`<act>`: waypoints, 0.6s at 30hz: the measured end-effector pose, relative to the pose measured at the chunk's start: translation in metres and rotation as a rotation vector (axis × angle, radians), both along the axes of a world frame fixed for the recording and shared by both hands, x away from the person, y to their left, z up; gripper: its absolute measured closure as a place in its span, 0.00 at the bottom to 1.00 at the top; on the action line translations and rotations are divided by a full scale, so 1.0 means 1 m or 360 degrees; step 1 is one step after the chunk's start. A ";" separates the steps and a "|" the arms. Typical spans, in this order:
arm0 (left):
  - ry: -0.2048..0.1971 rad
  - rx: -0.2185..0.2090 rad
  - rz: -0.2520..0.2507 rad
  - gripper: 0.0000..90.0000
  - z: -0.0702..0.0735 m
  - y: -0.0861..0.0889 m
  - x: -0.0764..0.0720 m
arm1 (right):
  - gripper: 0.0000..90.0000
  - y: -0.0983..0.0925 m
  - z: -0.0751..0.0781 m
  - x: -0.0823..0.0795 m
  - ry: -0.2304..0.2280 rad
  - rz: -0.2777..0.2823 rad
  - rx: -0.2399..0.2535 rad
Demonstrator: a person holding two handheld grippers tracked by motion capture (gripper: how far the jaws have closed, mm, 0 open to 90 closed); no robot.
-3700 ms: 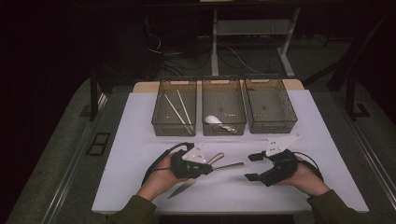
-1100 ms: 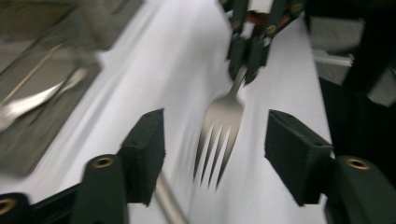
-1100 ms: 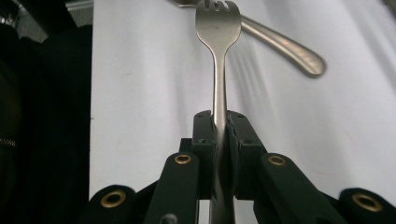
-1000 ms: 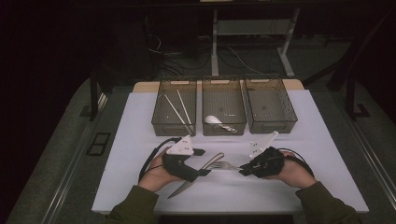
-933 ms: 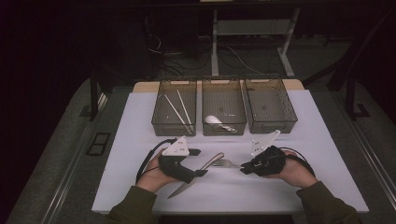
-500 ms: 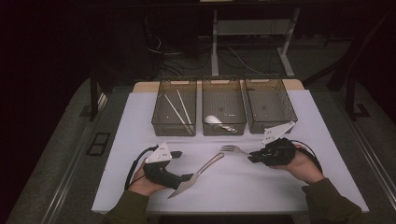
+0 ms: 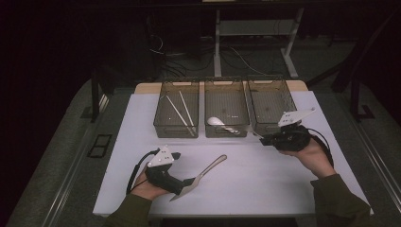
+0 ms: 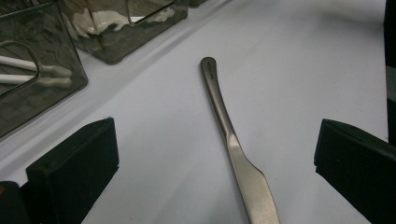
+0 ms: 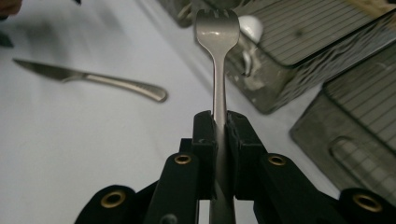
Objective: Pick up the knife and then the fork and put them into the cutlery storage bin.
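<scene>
The left gripper [image 7: 187, 182] rests low on the near left part of the white table top [image 7: 265, 184], its black jaws spread wide after just opening, with nothing pressed between them. In the left gripper view the slim, dull steel table knife [image 8: 233, 144] lies flat on the white surface between the two pads without touching either one. Its blade points toward the near edge and its rounded handle end toward the far right.

The right gripper [image 7: 263, 139] is held up at the right, just in front of the row of trays. Its jaws are clamped on the handle of a silver metal fork [image 9: 218, 70], tines pointing away from the hand.

Three smoky, clear plastic bins stand side by side along the far edge of the white top. The left bin [image 7: 163, 124] holds pale chopsticks [image 7: 182, 112], the middle bin [image 7: 226, 133] a white spoon [image 7: 218, 122], and the right bin [image 7: 289, 104] stands just beyond the fork.

The white surface between the two hands is open, with broad room around the knife. The near edge lies close under the left wrist, and the dark table border runs along both sides.
</scene>
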State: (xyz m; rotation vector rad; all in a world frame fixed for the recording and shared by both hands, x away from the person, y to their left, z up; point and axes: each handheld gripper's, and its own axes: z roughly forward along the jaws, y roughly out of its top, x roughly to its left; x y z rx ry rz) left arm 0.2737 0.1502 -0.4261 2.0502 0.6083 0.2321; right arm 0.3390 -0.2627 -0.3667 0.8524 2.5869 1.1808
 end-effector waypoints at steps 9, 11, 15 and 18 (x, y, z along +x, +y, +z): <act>-0.0010 0.0020 -0.0003 0.00 -0.002 -0.002 0.000 | 0.92 -0.008 0.009 0.014 -0.0034 -0.0147 0.0046; -0.0012 0.0015 -0.0002 0.00 -0.002 -0.002 0.000 | 0.92 -0.010 0.011 0.017 -0.0042 -0.0191 0.0040; -0.0009 0.0022 -0.0006 0.00 -0.002 -0.002 0.001 | 0.92 -0.013 0.013 0.028 -0.0042 -0.0282 0.0046; -0.0013 0.0028 -0.0014 0.00 -0.002 -0.003 0.000 | 0.92 -0.017 0.014 0.038 -0.0046 -0.0349 0.0023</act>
